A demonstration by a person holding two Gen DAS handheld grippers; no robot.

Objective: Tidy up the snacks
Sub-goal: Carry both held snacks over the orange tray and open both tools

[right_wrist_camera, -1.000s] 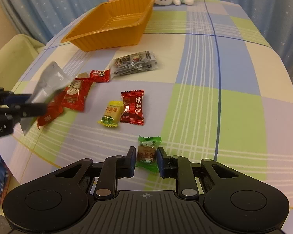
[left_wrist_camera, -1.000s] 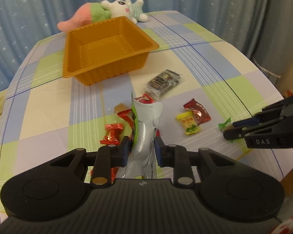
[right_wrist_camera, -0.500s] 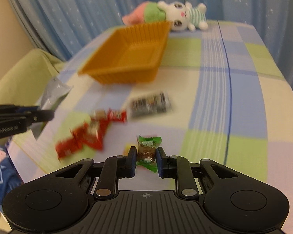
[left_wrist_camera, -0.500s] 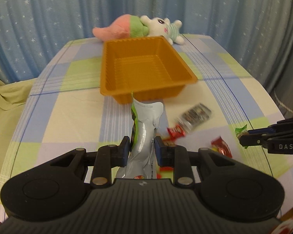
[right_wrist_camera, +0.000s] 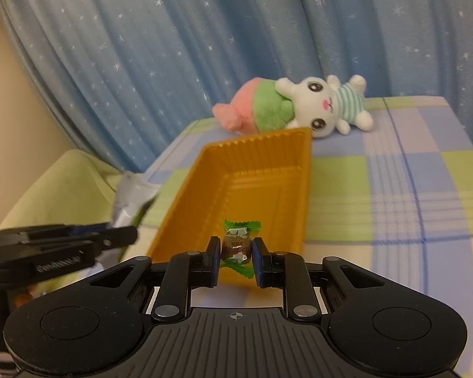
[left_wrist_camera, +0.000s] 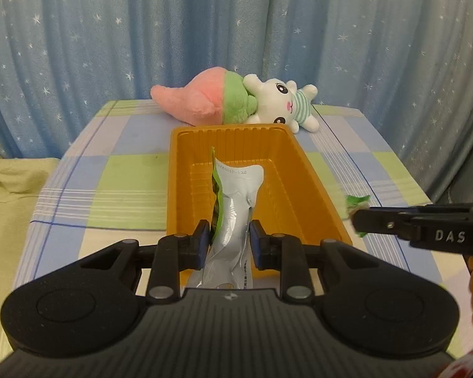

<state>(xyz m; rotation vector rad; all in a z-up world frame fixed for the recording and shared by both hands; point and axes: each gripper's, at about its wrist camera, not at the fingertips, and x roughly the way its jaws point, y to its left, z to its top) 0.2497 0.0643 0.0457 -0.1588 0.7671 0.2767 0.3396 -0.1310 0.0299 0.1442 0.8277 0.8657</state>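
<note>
My left gripper [left_wrist_camera: 229,241] is shut on a silver and green snack pouch [left_wrist_camera: 233,214] and holds it upright over the near end of the empty orange tray [left_wrist_camera: 315,186]. My right gripper [right_wrist_camera: 236,258] is shut on a small green-wrapped candy [right_wrist_camera: 238,245] and holds it above the tray's [right_wrist_camera: 189,195] near end. The right gripper also shows in the left wrist view [left_wrist_camera: 356,217] at the tray's right rim, with the candy [left_wrist_camera: 356,201] at its tip. The left gripper [right_wrist_camera: 132,236] and pouch [right_wrist_camera: 132,198] show in the right wrist view, left of the tray.
A pink, green and white plush toy [left_wrist_camera: 236,104] lies behind the tray at the table's far edge, also in the right wrist view [right_wrist_camera: 299,107]. A checked tablecloth [left_wrist_camera: 110,173] covers the table. Blue starred curtains [left_wrist_camera: 205,31] hang behind. A yellow-green cushion [right_wrist_camera: 63,189] lies to the left.
Both grippers have lifted and moved forward from the loose snacks to the orange tray, each carrying its snack. The loose snacks on the table have dropped out of view.
</note>
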